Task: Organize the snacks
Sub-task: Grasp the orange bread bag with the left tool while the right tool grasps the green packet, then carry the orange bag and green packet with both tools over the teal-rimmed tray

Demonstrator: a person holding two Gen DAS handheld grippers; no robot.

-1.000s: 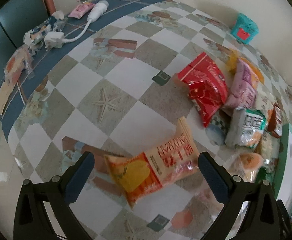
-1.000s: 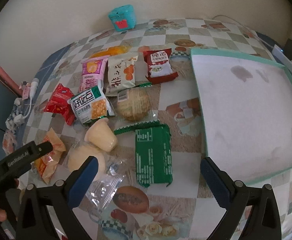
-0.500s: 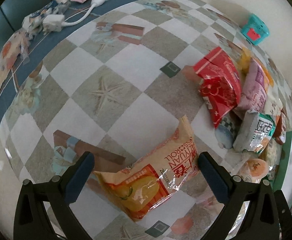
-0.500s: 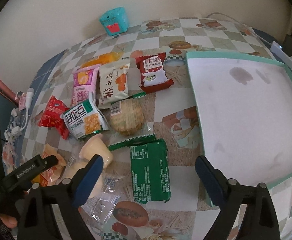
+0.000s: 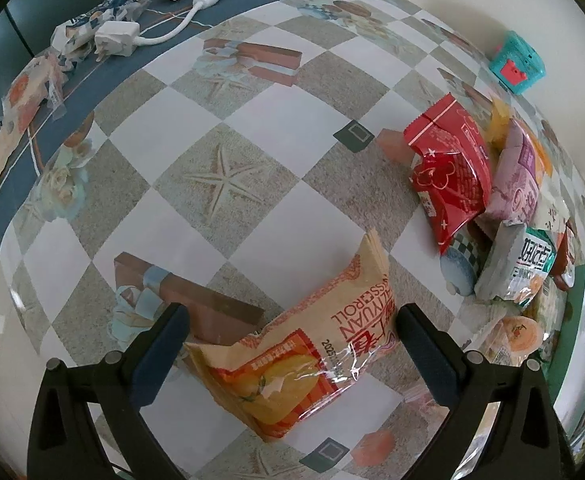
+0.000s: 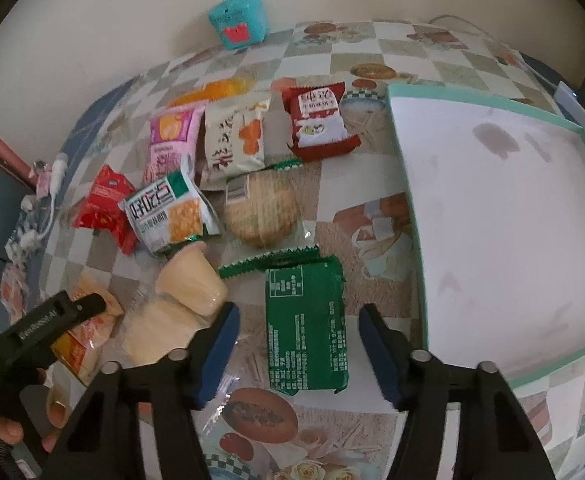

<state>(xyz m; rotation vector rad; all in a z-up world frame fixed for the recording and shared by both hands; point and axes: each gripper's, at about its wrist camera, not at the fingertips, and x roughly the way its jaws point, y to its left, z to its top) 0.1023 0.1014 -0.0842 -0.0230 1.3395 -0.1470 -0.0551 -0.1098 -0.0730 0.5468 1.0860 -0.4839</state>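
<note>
**A:** Two grippers, and only yours on the right has really changed: a second ago the right gripper [image 6: 297,342] stood wide, and now its jaws are closing around the green packet [image 6: 305,322]. The packet lies flat on the table between the pads, yet a gap shows on each side, so nothing is gripped yet.

**B:** And the left one?

**A:** Your left gripper [image 5: 292,344] is wide apart, straddling the orange Swiss roll packet [image 5: 300,350], which now sits closer in and more squarely between the blue pads than a second ago. The near-left pad looks just beside the wrapper's corner; no squeeze that I can see.

**B:** What does that mean for the tidying?

**A:** I'd judge you are about to lift the green packet and carry it right to the white tray [image 6: 504,216], which has no snack in it. Everything else remains loose on the checked tablecloth [image 5: 220,184]: the red pouch [image 5: 448,172], the pink bag [image 6: 170,140] and the jelly cups [image 6: 190,284] further left. So the sorting has hardly begun.
</note>
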